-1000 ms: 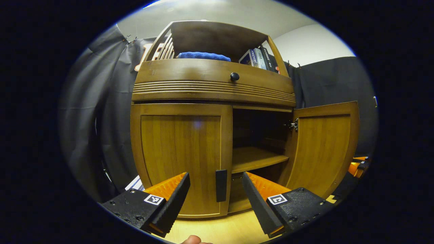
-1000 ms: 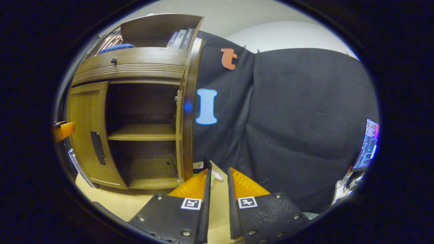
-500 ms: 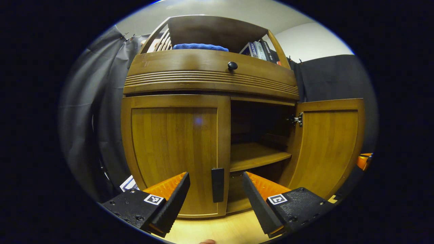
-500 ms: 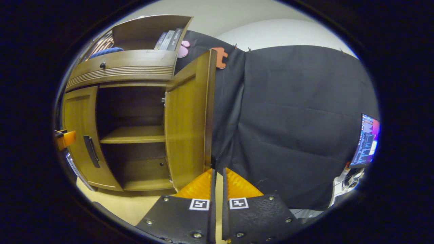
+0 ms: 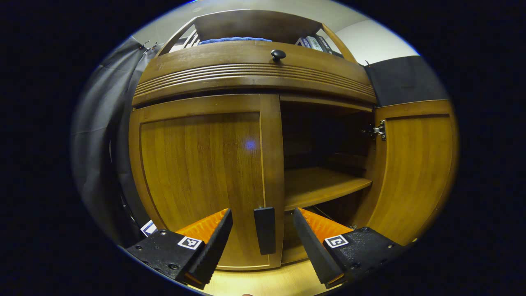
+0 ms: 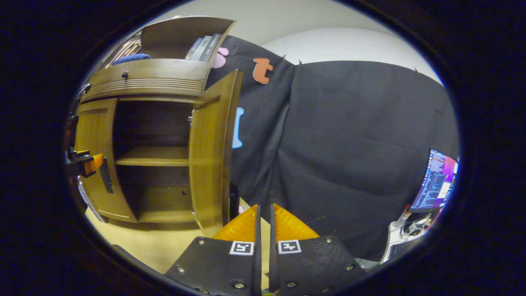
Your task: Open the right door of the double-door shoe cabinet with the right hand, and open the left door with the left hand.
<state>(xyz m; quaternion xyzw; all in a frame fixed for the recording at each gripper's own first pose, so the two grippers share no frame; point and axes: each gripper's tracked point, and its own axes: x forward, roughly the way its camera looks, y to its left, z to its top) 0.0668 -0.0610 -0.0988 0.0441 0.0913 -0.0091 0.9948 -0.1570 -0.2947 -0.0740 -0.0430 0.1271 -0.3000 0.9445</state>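
Cabinet [image 5: 246, 78] of warm brown wood with a visible vertical grain, standing on a pale yellow tabletop [image 5: 263, 281]. Across the top, a curved drawer front with ribbed horizontal grooves and a small round dark knob [image 5: 278, 54]. Above that, an open shelf holding a blue folded cloth [image 5: 234, 40] and upright books [image 5: 314, 42].

Left door [image 5: 205, 172] closed flat, framed panel, with a slim dark rectangular handle [image 5: 264, 230] near its inner edge. Left gripper [image 5: 262, 236] spread wide, handle standing between the two ridged fingers without touching either.

Right door [image 6: 213, 148] swung well out on a metal hinge [image 5: 378, 130], baring a dark interior and a plain wooden inner shelf [image 5: 320, 185]. Right gripper [image 6: 263, 230] nearly closed, only a thin slit between its fingers, nothing clamped, sitting just beside the lower outer edge of the open door. Beyond it, draped black cloth [image 6: 361, 156], matte and creased, and a lit monitor [image 6: 433, 179] at the far edge. In the right gripper view, left gripper's tip [image 6: 88, 163] close to the left door's handle.
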